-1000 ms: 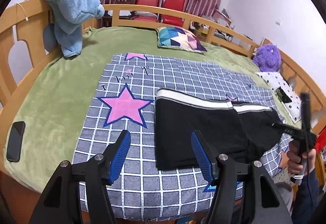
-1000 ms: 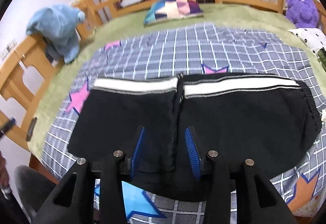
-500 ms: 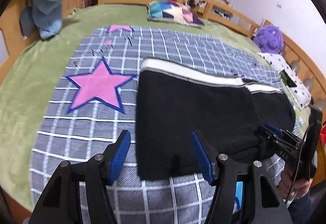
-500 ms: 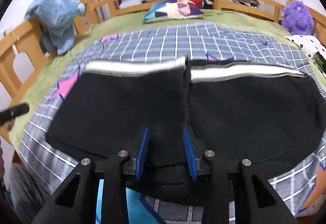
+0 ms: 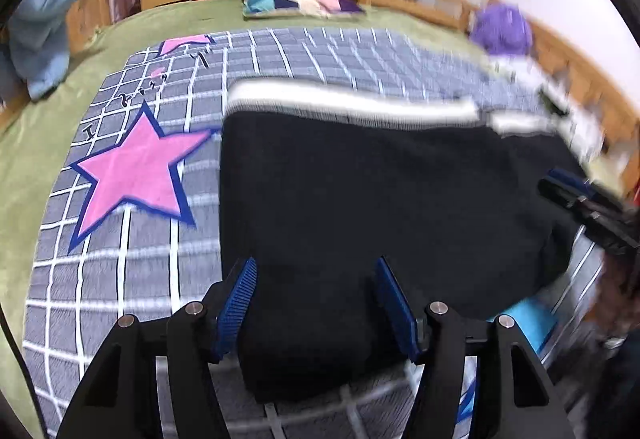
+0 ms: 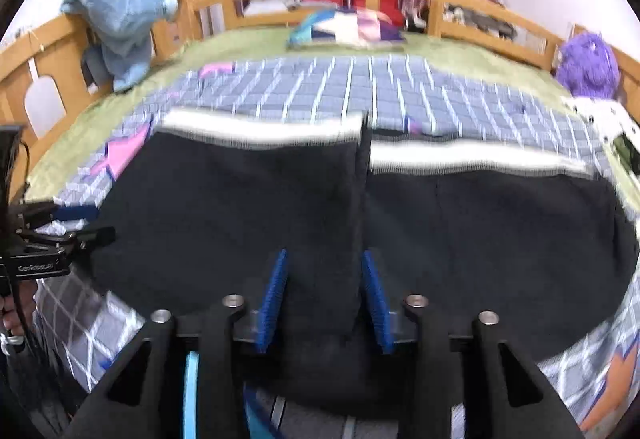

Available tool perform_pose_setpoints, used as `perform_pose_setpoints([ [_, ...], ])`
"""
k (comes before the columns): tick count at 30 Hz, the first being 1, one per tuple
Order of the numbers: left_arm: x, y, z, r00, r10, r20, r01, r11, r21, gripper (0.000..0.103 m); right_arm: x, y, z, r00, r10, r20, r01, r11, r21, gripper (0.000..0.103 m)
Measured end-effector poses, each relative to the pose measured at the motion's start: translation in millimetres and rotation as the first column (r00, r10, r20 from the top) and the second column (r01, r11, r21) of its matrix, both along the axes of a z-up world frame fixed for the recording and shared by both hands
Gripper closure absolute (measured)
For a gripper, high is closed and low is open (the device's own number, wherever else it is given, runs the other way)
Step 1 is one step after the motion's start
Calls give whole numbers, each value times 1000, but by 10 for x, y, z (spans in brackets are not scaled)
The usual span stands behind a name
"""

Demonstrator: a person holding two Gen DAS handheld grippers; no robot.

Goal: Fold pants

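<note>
Left hand-held gripper (image 5: 314, 301): fingers spread wide, nothing between them, poised over the near left corner of the black pants (image 5: 360, 207). Right hand-held gripper (image 6: 322, 297): fingers part-spread, straddling the raised edge where one layer of the pants (image 6: 360, 223) overlaps the other; whether the pads touch cloth cannot be told.

Pants lie flat on the checked blanket (image 5: 280, 51) on the bed, already folded once. Long axis runs left to right across both grippers' line of reach. White side stripe (image 6: 264, 131) on the far edge, toward the patchwork pillow (image 6: 348, 29).

Left gripper is nearer the pants' left end, beside the pink star (image 5: 136, 171); right gripper sits at mid-length. Likely next: lift the left end over toward the right.

Hard to read: both views motion-blurred. The pants' near hem is hidden under the gripper bodies. The right end is partly cut off in the left view.
</note>
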State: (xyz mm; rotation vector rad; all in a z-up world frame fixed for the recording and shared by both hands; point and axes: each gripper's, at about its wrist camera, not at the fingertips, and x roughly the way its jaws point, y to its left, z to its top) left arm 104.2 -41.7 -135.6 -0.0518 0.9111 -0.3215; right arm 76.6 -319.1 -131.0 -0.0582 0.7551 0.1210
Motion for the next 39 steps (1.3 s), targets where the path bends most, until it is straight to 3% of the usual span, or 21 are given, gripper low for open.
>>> perform_pose_setpoints([
  [3, 204, 24, 72, 999, 34, 36, -33, 999, -26, 39, 259, 20, 124, 998, 2, 56, -2, 1000, -9, 54],
  [5, 319, 16, -36, 999, 46, 4, -46, 999, -14, 39, 460, 61, 78, 998, 8, 58, -6, 999, -32, 54],
  [7, 336, -25, -266, 998, 18, -52, -17, 1000, 9, 38, 657, 56, -130, 1000, -18, -13, 17, 999, -34, 54],
  [9, 225, -121, -362, 1000, -25, 15, 24, 994, 103, 37, 828, 21, -479, 986, -50, -160, 44, 998, -39, 56],
  [11, 162, -169, -330, 998, -45, 35, 39, 988, 148, 34, 779, -16, -540, 990, -46, -134, 45, 999, -10, 56],
  [13, 195, -95, -263, 1000, -26, 14, 24, 996, 90, 35, 730, -24, -423, 988, -33, -150, 29, 999, -27, 59],
  [17, 403, 186, -211, 996, 75, -44, -77, 996, -42, 35, 375, -271, -75, 997, -69, -43, 68, 998, -14, 56],
  [20, 552, 375, -312, 987, 115, -114, -128, 984, -121, 36, 38, -703, 77, 983, -182, 13, 182, 983, -11, 53],
  [22, 609, 459, -385, 983, 112, -143, -137, 974, -178, 36, -169, -1050, 117, 954, -297, 46, 298, 954, -32, 52],
  [25, 613, 453, -412, 986, 104, -128, -127, 974, -189, 36, -382, -1627, 60, 884, -464, 47, 466, 884, -31, 51],
  [29, 696, 368, -421, 988, 93, -121, -114, 976, -186, 36, -418, -2089, -105, 839, -543, -17, 543, 839, 26, 51],
  [39, 972, 238, -429, 990, 9, -140, -43, 970, -241, 39, -67, -2600, -493, 857, -495, -141, 514, 801, 307, 43],
])
